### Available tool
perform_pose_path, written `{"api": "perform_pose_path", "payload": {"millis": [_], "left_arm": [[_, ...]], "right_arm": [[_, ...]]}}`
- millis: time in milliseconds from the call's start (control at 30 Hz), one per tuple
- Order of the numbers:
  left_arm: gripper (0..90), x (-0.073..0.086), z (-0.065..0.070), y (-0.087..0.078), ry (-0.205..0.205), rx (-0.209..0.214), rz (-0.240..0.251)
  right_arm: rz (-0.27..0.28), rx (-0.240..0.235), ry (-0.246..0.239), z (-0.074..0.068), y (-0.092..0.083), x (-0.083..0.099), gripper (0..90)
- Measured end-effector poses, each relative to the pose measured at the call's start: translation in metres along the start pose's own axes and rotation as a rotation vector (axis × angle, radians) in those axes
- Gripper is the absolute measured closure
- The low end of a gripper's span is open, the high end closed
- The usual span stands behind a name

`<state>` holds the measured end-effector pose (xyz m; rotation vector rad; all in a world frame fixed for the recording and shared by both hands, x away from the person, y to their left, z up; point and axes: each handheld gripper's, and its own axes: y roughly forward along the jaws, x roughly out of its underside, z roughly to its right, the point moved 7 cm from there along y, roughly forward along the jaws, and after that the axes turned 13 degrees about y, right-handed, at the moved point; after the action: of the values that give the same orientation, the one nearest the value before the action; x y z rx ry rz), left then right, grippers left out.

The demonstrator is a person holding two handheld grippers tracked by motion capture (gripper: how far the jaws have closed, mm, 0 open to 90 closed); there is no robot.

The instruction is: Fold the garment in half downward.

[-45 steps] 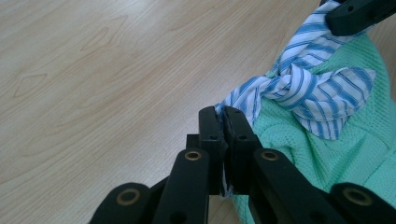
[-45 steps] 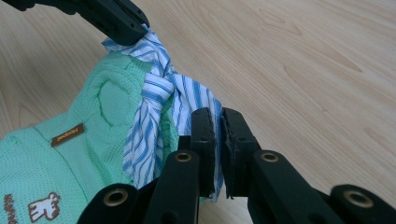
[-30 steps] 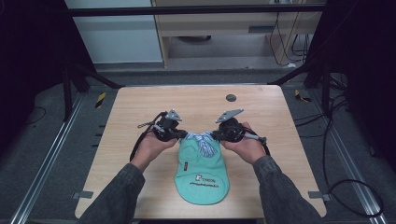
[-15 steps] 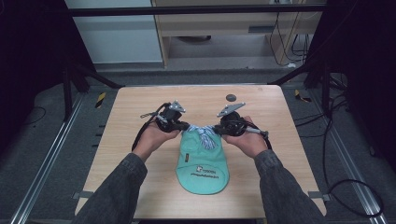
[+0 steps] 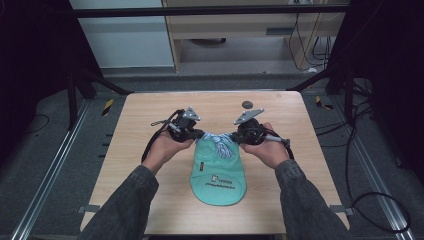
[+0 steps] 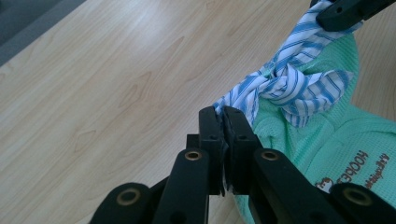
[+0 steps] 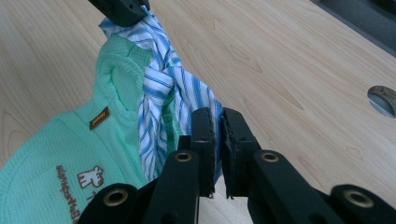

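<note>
The green garment (image 5: 219,170) lies at the middle of your desk (image 5: 135,125), its blue-striped tie (image 5: 223,144) knotted at the top edge. Your left hand-held gripper (image 5: 198,134) is clamped on one end of the tie, your right hand-held gripper (image 5: 239,136) on the other, both ends raised.

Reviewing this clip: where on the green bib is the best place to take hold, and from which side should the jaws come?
Grip the blue-striped tie ends at the top of the green bib, one from each side. They are thin, loose strips standing out beyond the knot, so shut jaws can pinch them. The left gripper and right gripper are shut on them this way. The bib's flat body offers less to pinch.
</note>
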<state>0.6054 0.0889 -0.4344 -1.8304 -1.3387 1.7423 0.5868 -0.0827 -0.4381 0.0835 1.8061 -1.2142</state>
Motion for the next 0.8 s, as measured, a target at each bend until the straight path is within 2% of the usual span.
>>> {"api": "perform_pose_path", "payload": {"millis": [167,333,800], "left_arm": [[87.1,-0.008,0.0,-0.002,0.029,-0.013,-0.009],[87.1,-0.012,-0.002,-0.001,0.039,-0.024,-0.011],[87.1,-0.016,-0.01,-0.002,0.023,-0.048,-0.001]], "right_arm": [[-0.006,0.014,-0.011,0.003,-0.004,-0.003,84.2],[-0.014,0.023,-0.015,0.006,-0.005,-0.004,84.1],[-0.005,0.035,-0.03,0.012,-0.003,-0.014,84.2]]}}
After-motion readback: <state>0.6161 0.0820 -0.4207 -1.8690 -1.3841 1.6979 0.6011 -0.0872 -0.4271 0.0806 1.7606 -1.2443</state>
